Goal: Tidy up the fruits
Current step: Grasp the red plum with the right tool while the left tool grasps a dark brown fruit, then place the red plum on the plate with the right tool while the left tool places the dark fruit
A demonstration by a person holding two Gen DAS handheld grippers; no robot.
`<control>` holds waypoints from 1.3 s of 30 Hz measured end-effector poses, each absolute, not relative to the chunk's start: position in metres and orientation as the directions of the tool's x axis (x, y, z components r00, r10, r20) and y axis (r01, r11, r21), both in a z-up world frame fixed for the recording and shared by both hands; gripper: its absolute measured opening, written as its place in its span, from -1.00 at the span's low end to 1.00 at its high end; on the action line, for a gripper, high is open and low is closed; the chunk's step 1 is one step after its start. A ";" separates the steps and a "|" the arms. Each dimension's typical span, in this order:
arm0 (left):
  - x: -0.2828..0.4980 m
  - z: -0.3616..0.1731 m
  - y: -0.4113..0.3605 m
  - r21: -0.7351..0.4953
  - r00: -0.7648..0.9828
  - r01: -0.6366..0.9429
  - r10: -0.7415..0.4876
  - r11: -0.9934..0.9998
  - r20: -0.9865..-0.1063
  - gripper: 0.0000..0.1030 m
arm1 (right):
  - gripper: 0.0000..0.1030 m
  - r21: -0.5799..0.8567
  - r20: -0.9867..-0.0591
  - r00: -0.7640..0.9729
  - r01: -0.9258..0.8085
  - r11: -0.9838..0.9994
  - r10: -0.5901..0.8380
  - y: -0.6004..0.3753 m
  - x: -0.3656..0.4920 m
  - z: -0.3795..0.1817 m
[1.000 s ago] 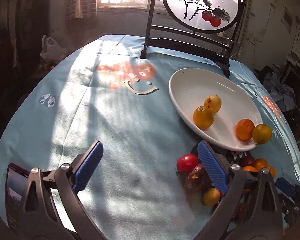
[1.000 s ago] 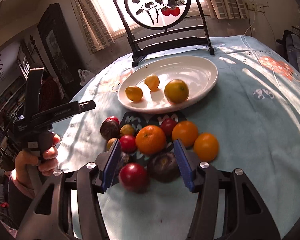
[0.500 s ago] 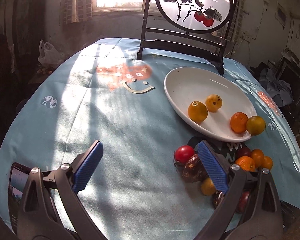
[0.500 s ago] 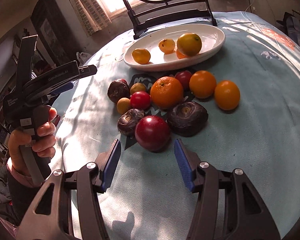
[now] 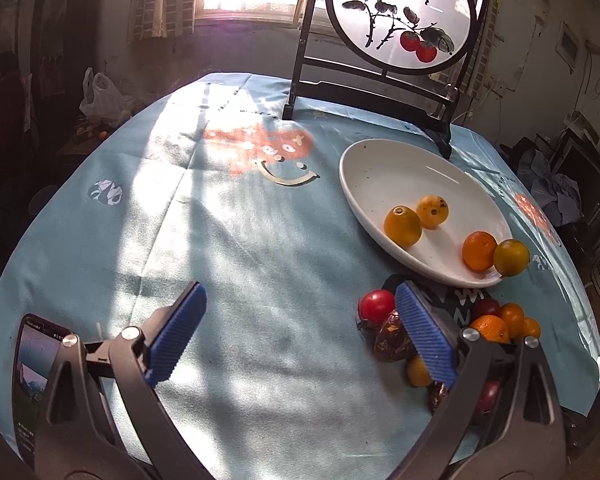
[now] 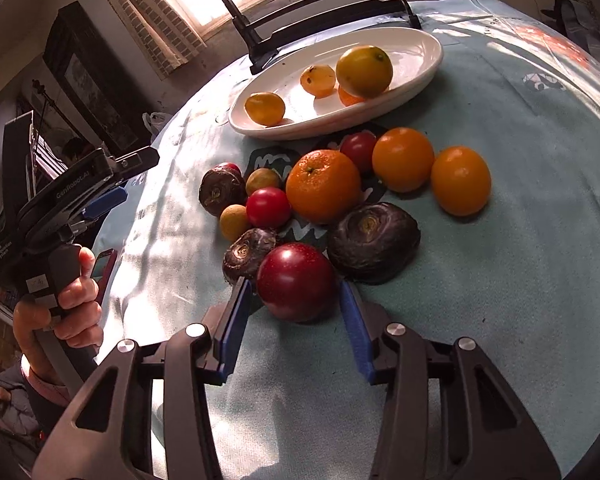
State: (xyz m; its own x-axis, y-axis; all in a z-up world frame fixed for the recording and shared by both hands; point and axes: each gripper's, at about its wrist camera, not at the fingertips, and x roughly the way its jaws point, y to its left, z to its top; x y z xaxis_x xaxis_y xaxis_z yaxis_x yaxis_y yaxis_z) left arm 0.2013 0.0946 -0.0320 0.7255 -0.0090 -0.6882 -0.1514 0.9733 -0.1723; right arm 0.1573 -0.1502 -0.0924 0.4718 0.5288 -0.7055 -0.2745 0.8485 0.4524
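Observation:
A dark red plum (image 6: 296, 280) lies at the near edge of a fruit pile on the blue tablecloth. My right gripper (image 6: 294, 286) has its blue pads on either side of the plum, and its jaws are closing; a thin gap still shows at the left pad. Beside the plum are two dark brown fruits (image 6: 372, 246), a big orange (image 6: 322, 184) and small tomatoes. The white oval plate (image 6: 416, 52) behind holds several yellow and orange fruits. My left gripper (image 5: 300, 298) hangs open over bare cloth, left of the pile (image 5: 388, 332), with nothing between its fingers.
A black stand with a round painted screen (image 5: 396, 20) rises behind the plate (image 5: 380, 168). A phone (image 5: 32, 360) lies at the table's near left edge. A hand (image 6: 76, 300) holds the left gripper's handle at the left of the right wrist view.
My right gripper has come down and forward until the plum sits between its pads, and the jaws have narrowed. The left gripper has stayed open and hardly shifted.

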 end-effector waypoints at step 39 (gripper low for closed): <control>0.205 -0.051 0.037 -0.230 0.662 0.168 -0.283 0.958 -0.694 -0.32 | -0.23 0.511 -0.580 0.556 -0.322 0.797 0.596 -0.169 0.140 -0.077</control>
State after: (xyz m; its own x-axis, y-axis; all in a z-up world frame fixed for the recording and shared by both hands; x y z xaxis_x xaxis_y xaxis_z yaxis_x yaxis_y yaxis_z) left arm 0.2046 0.0371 -0.0513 0.6619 -0.2829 -0.6942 0.1684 0.9585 -0.2301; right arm 0.1404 -0.1690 -0.0770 0.5557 0.5960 -0.5797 -0.3223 0.7971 0.5106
